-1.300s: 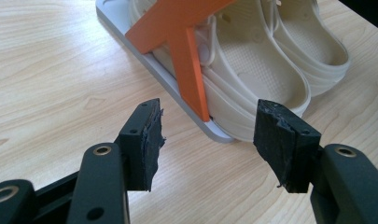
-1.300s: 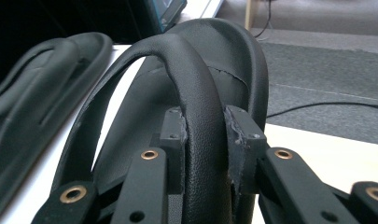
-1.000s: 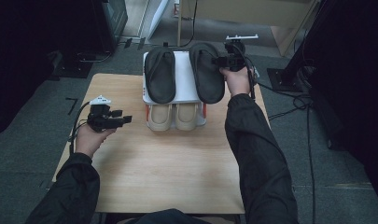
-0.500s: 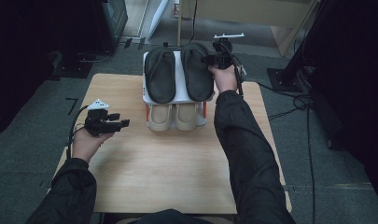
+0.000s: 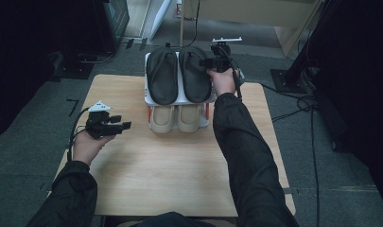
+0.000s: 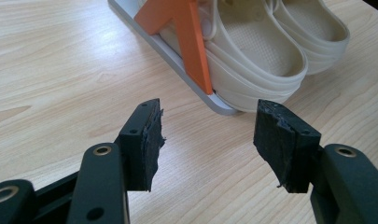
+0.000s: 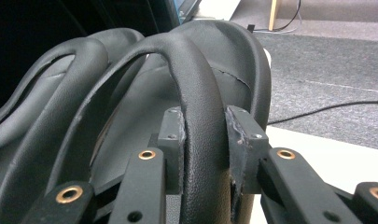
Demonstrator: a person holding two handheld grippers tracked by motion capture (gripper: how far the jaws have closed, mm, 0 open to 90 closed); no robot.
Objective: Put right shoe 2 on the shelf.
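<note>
High view: right claw (image 5: 209,62) at right black slipper (image 5: 195,75) on top tier of shoe rack (image 5: 146,75), far side of surface (image 5: 170,175). Left black slipper (image 5: 162,75) beside it; beige shoes (image 5: 175,118) on tier below. Left claw (image 5: 125,126) left of rack, above surface.

Left claw view: pads (image 6: 147,140) spread, nothing between; beige shoes ahead, inside rack.

Right claw view: pads (image 7: 175,140) pinching slipper strap (image 7: 200,140).

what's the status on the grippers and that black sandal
Right gripper clamped on black sandal strap, sandal on rack top. Left gripper open, empty. Nothing in the way.
</note>
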